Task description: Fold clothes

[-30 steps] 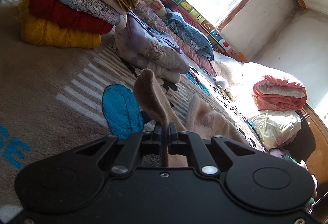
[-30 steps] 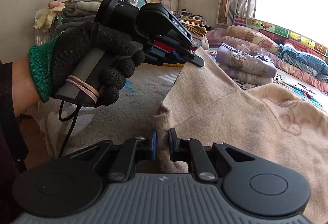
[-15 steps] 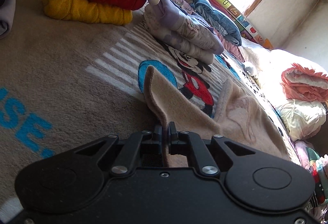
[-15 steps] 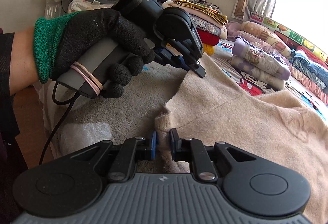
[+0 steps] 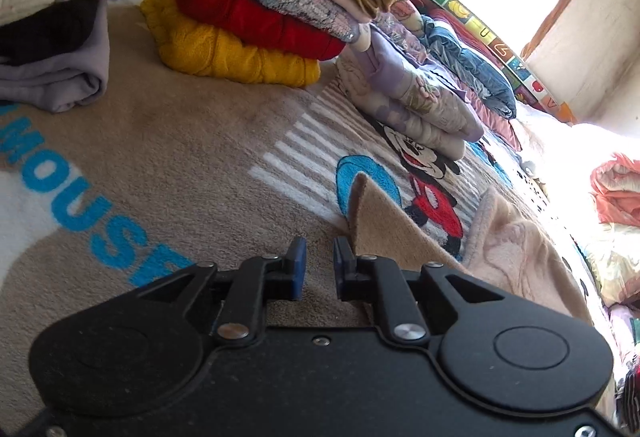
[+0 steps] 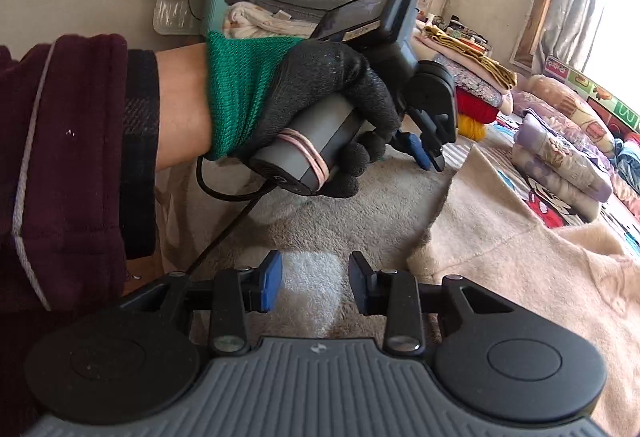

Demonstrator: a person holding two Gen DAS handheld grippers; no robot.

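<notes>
A: Where's the garment?

B: The beige sweater (image 5: 404,237) lies on the cartoon blanket (image 5: 180,165), all of it to the right of both tongs.

A: Left gripper (image 5: 319,264)?

B: Jaws opening, nothing pinched. The sweater's raised corner stands just beside its right pad, so it looks let go.

A: And the right gripper (image 6: 316,279)?

B: Also opening, only bare blanket between the pads; the sweater's near edge (image 6: 424,261) sits just to its right.

A: Which is nearer?

B: Both sit close along that left edge, which runs away from the person. I'd judge the next grab lies rightward.
</notes>
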